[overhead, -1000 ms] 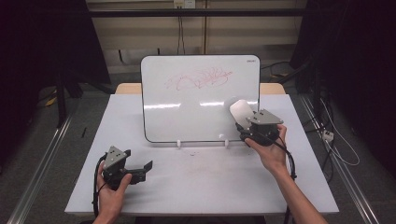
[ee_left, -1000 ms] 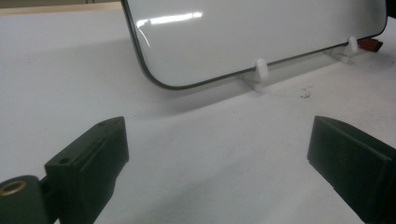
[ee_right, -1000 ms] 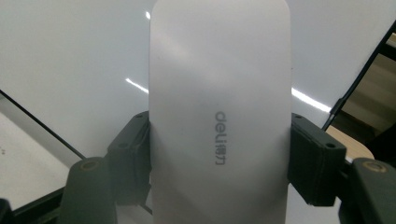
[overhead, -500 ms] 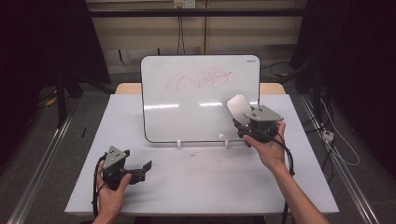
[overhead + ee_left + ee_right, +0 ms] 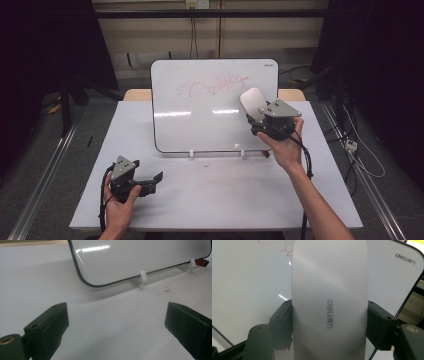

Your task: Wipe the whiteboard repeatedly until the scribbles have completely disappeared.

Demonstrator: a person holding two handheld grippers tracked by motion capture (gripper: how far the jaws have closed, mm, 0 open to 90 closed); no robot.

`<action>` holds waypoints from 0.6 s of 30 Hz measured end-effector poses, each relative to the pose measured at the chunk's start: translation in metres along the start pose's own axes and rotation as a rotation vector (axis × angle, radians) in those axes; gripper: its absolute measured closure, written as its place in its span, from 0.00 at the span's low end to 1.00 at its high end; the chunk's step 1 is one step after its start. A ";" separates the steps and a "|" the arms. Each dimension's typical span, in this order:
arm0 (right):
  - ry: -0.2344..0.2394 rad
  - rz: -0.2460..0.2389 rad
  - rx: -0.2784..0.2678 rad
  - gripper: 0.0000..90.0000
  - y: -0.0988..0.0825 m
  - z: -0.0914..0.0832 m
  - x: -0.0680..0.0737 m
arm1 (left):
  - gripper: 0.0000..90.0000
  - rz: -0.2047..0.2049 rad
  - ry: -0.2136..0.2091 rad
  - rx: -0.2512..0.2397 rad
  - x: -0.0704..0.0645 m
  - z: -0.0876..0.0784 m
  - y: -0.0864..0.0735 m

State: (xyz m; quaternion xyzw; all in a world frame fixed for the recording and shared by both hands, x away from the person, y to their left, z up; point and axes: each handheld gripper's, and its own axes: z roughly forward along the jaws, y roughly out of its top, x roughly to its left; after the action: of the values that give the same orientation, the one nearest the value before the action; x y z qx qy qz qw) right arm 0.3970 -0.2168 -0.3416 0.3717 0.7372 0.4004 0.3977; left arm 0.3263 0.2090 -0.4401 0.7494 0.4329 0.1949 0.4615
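Note:
A whiteboard [image 5: 200, 120] stands propped on two small white feet at the back of the white table [image 5: 210, 200], with red scribbles [image 5: 212, 84] near its top. My right gripper [image 5: 257, 117] is shut on a grey-white eraser [image 5: 252, 102], held up in front of the board's right part, below the scribbles. In the right gripper view the eraser [image 5: 329, 297] sits upright between the two jaws, and the red marks [image 5: 278, 246] lie up and to the left. My left gripper [image 5: 150, 182] rests low at the table's front left, open with nothing in it [image 5: 115, 322].
A small red object [image 5: 202, 263] lies behind the board's right foot [image 5: 191, 263]. Tiny dark crumbs [image 5: 166, 288] dot the table in front of the board. A wooden edge [image 5: 137, 94] shows behind the table; cables hang at the right.
My right gripper has carried the eraser a little up and to the left, closer to the board's face. The left gripper has stayed where it was.

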 end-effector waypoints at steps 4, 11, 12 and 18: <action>-0.007 -0.003 -0.005 0.35 0.009 0.006 -0.003 | 0.06 0.005 -0.002 -0.004 0.000 -0.001 0.000; -0.025 -0.037 -0.018 0.35 0.026 0.013 -0.003 | 0.04 0.019 -0.031 -0.034 0.001 -0.005 0.002; -0.028 -0.040 -0.019 0.35 0.028 0.014 -0.004 | 0.04 0.018 -0.029 -0.034 0.001 -0.004 0.002; -0.052 -0.042 -0.025 0.35 0.039 0.020 -0.009 | 0.05 0.026 -0.020 -0.028 0.000 -0.005 0.002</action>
State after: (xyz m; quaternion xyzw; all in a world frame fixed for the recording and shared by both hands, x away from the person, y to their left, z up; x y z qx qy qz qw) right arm 0.4272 -0.2027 -0.3113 0.3617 0.7292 0.3912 0.4294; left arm 0.3242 0.2115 -0.4359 0.7504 0.4156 0.1994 0.4738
